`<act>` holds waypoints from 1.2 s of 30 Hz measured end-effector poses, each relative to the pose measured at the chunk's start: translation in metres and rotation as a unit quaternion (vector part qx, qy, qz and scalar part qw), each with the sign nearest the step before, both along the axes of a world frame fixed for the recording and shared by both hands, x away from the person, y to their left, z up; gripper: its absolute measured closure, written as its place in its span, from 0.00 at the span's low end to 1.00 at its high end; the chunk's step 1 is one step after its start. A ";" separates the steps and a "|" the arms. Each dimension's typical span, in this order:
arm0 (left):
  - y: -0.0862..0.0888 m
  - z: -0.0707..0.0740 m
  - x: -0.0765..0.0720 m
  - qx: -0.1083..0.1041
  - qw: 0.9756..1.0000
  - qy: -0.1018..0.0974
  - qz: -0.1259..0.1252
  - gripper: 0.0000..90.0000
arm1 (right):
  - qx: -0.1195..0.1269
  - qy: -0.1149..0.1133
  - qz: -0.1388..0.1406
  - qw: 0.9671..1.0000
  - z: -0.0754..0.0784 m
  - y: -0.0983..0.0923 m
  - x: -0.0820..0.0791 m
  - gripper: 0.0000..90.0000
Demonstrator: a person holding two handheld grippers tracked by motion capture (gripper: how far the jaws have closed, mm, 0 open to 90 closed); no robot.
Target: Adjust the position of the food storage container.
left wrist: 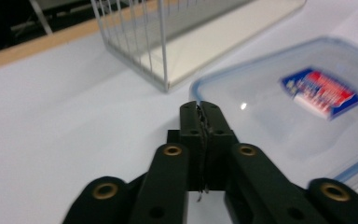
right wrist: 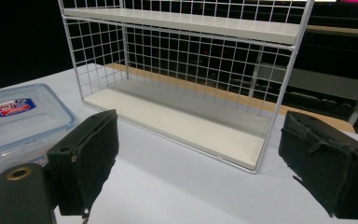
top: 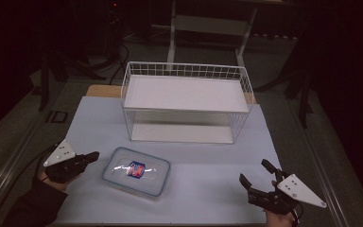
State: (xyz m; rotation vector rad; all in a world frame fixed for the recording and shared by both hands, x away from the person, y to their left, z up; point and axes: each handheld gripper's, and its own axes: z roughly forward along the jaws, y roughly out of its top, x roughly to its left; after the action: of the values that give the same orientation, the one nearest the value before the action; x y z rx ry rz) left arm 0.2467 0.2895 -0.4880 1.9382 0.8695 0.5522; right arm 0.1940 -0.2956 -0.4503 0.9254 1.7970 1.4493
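Food container (top: pixel 136 171) with its clear lid and blue rim lies flat on the surface (top: pixel 208 189), in front of the white wire rack (top: pixel 186 101).

My left tool (top: pixel 93 156) sits just off the container's left edge, jaws pressed together on nothing, tips pointing at the rim but apart from it. My right tool (top: pixel 254 172) rests well off to the right near the front edge of the surface, jaws spread wide with nothing between them. Between container and right tool the pale sheet lies bare, as does the strip between the container's far edge and the rack's lower shelf. The container's near corner comes close to the surface's front edge.
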 end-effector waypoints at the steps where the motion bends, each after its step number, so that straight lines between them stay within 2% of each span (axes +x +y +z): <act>1: 0.001 -0.007 0.001 0.009 1.000 0.011 0.001 0.99 | 0.000 0.001 0.001 1.000 0.000 0.000 0.000 0.13; 2: 0.001 -0.007 0.001 0.009 1.000 0.011 0.001 0.99 | 0.000 0.001 0.001 1.000 0.000 0.000 0.000 0.13; 3: 0.001 -0.015 0.003 0.018 1.000 0.024 0.002 0.99 | 0.000 0.001 0.001 1.000 0.000 0.000 0.000 0.13; 4: 0.001 -0.015 0.003 0.018 1.000 0.024 0.002 0.99 | 0.000 0.001 0.001 1.000 0.000 0.000 0.000 0.13; 5: 0.000 -0.022 0.002 0.026 0.999 0.037 -0.002 0.99 | 0.000 0.002 0.000 1.000 0.000 0.000 0.000 0.13; 6: 0.000 -0.022 0.002 0.026 0.999 0.037 -0.002 0.99 | 0.002 0.001 0.000 1.000 0.000 0.000 0.000 0.13; 7: 0.000 -0.029 0.002 0.031 0.998 0.056 -0.009 0.99 | 0.002 0.001 0.001 1.000 0.000 -0.001 0.000 0.13; 9: -0.001 -0.036 0.002 0.034 0.997 0.072 -0.019 1.00 | 0.001 0.000 0.000 1.000 0.000 -0.001 0.000 0.13; 12: -0.003 -0.040 0.002 0.040 0.996 0.078 -0.023 1.00 | 0.001 0.000 0.001 1.000 0.000 -0.001 0.000 0.13; 13: -0.007 -0.045 0.001 0.048 0.994 0.091 -0.039 1.00 | 0.001 0.001 0.001 1.000 0.000 -0.001 0.000 0.13; 15: -0.013 -0.047 0.000 0.052 0.993 0.097 -0.052 1.00 | 0.000 0.002 0.001 1.000 0.000 0.000 0.000 0.13; 17: -0.017 -0.048 0.000 0.063 0.992 0.095 -0.050 1.00 | 0.001 0.002 0.000 1.000 0.000 -0.001 0.000 0.13; 19: -0.016 -0.048 0.001 0.046 0.993 0.098 -0.052 1.00 | 0.000 0.002 -0.001 1.000 0.000 -0.001 0.000 0.13; 21: -0.018 -0.049 0.000 0.046 0.993 0.099 -0.054 1.00 | -0.002 0.002 -0.004 1.000 0.000 -0.001 0.000 0.14; 27: -0.035 -0.048 0.000 0.045 0.990 0.103 -0.087 1.00 | -0.002 0.002 -0.003 1.000 0.000 -0.001 0.000 0.14; 28: -0.039 -0.047 0.000 0.037 0.990 0.104 -0.090 1.00 | -0.002 0.002 -0.003 1.000 0.000 -0.001 0.000 0.14; 29: -0.044 -0.047 0.000 0.029 0.988 0.111 -0.100 1.00 | -0.003 0.002 -0.005 1.000 0.000 0.000 0.000 0.14; 33: -0.067 -0.046 -0.003 0.038 0.983 0.111 -0.141 1.00 | -0.003 0.003 -0.005 1.000 -0.001 0.000 0.001 0.14; 34: -0.071 -0.047 -0.003 0.039 0.983 0.108 -0.145 1.00 | -0.003 0.004 -0.004 1.000 -0.001 0.000 0.001 0.14; 36: -0.071 -0.047 0.001 0.041 0.982 0.116 -0.142 1.00 | -0.005 0.002 -0.004 1.000 -0.001 0.000 0.001 0.14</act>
State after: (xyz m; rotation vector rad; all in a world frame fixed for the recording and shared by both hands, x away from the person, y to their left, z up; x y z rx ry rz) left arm 0.2475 0.2188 -0.5355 2.1856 0.7028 0.1969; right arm 0.1945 -0.2954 -0.4510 0.9317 1.7993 1.4333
